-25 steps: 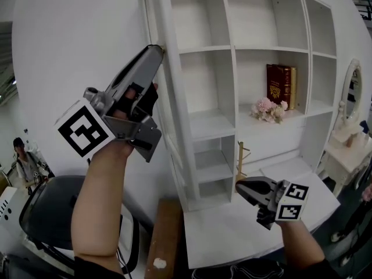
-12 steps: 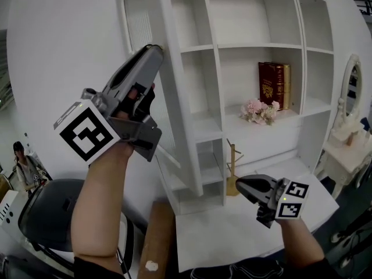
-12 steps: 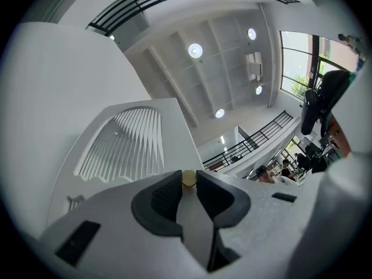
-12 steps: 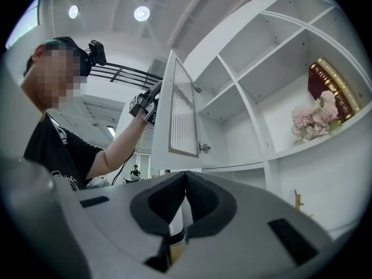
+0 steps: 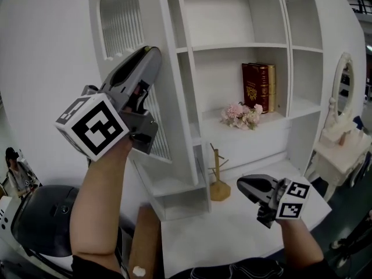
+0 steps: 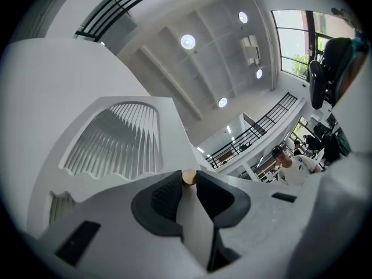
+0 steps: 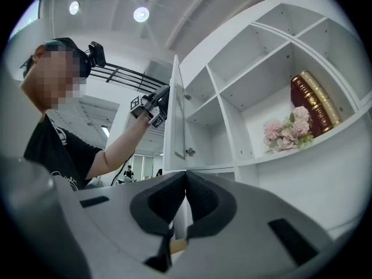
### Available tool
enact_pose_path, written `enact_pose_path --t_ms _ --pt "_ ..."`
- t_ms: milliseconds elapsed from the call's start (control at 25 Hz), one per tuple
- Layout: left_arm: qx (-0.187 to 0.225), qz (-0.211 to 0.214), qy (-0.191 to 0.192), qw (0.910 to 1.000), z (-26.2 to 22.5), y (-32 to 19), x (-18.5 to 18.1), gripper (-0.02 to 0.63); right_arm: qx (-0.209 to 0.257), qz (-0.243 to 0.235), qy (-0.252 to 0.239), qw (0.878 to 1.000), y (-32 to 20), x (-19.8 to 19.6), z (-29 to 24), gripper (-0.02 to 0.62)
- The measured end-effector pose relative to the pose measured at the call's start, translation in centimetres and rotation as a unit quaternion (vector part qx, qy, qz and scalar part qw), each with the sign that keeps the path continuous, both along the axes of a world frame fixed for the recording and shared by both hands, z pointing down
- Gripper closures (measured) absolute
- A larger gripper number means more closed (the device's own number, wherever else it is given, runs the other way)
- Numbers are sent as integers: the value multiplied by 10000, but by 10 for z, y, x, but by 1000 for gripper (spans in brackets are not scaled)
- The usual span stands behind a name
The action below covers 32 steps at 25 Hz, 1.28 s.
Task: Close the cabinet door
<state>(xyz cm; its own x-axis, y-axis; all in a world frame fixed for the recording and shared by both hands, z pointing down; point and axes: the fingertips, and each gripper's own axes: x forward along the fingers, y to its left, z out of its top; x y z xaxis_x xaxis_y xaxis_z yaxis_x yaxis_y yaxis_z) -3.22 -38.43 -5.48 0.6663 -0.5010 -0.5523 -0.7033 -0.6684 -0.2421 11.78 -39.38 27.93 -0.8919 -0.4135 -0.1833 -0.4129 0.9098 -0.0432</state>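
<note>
With the left gripper (image 5: 152, 52) clamped on its knob (image 6: 189, 176), the cabinet door (image 5: 123, 17) had swung farther round than before, and the right gripper (image 7: 186, 175) hung closed and empty.

The head camera looked forward and down from above onto the front of the tall white open-shelved cabinet (image 5: 238, 47), with the left gripper (image 5: 154, 51) near at the left and the right gripper (image 5: 239, 183) low at the right. The left gripper camera pointed upward along its jaws, very close to the white cabinet door with a ribbed arched panel (image 6: 116, 144), with the small round tan knob (image 6: 189, 176) at the jaw tips. The right gripper camera faced the cabinet from lower and farther off, with the door edge-on. It shared the dark red upright books (image 7: 314, 100), the pink flower bunch (image 7: 286, 132) and the left gripper with the head view.
</note>
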Motion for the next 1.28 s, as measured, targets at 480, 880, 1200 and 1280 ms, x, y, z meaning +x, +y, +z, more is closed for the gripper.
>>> enact_pose_path --t_ms 480,880,1200,1280 --pt "117 -649 2 9978 0 -46 27 525 31 73 23 10000 -18 49 1 591" --pt "253 -975 -99 9949 0 -74 36 523 17 -11 52 10000 -42 66 4 591" --pt "380 -1370 -248 9895 2 -101 43 522 50 -51 13 10000 -63 72 3 591" --pt "431 -1456 -291 9880 2 -107 43 522 25 -49 15 10000 -69 73 4 591"
